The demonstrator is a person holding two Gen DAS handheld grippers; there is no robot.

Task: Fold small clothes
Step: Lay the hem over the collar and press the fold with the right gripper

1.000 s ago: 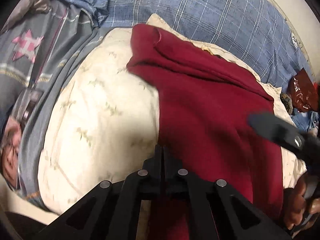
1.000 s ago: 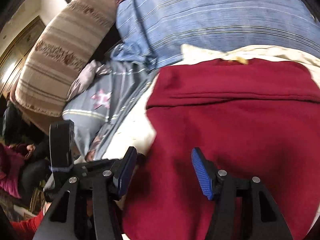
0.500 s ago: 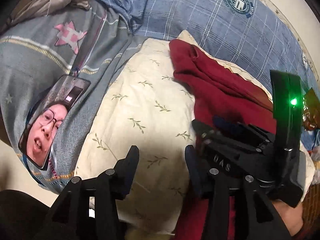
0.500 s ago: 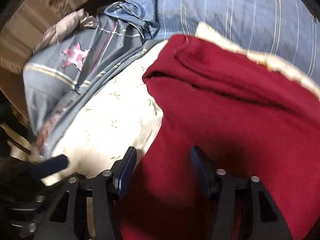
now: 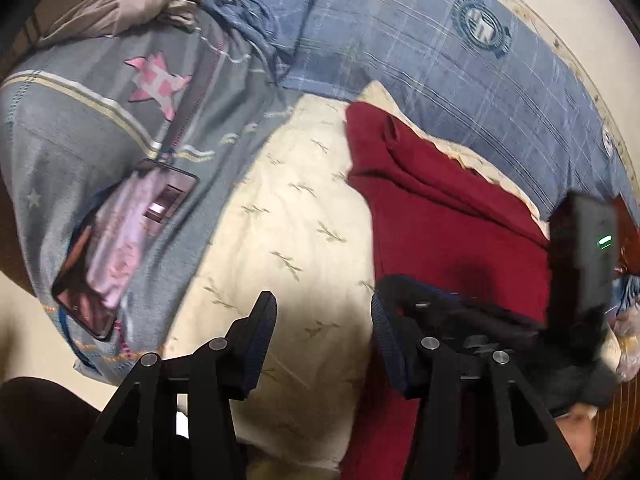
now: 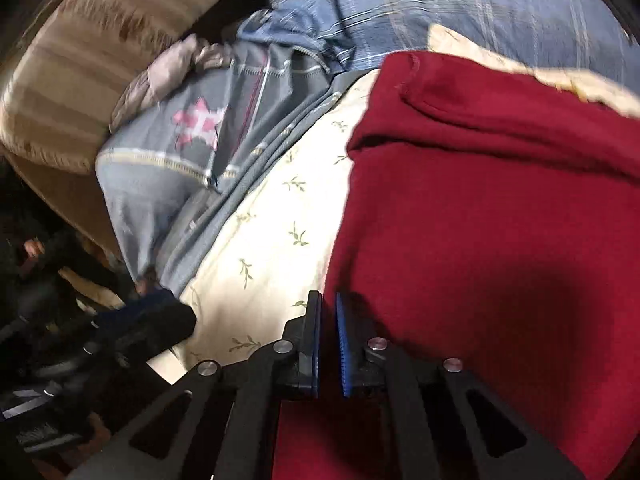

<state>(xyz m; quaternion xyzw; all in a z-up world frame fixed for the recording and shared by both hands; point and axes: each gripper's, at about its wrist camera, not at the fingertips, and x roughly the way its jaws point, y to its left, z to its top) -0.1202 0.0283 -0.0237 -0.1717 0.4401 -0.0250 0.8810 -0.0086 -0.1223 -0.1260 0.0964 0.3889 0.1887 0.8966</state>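
A cream pillow with a leaf print (image 5: 280, 216) is being used as the working surface, filling the middle of both views. It is bordered at the upper right by a blue checked cover (image 5: 420, 48) and at the upper left by a grey quilt with a pink star (image 5: 156, 84); a lit phone (image 5: 120, 248) is lying on the quilt at the left of the left wrist view. A striped beige bolster (image 6: 80, 64) is seen at the upper left of the right wrist view.

The dark red garment (image 6: 500, 208) is spread over the pillow's right half. The left gripper (image 5: 322, 320) is being opened above bare pillow, nothing between its fingers. The right gripper (image 6: 329, 320) is being closed on the garment's left edge, its blue pads (image 6: 344, 344) almost together.
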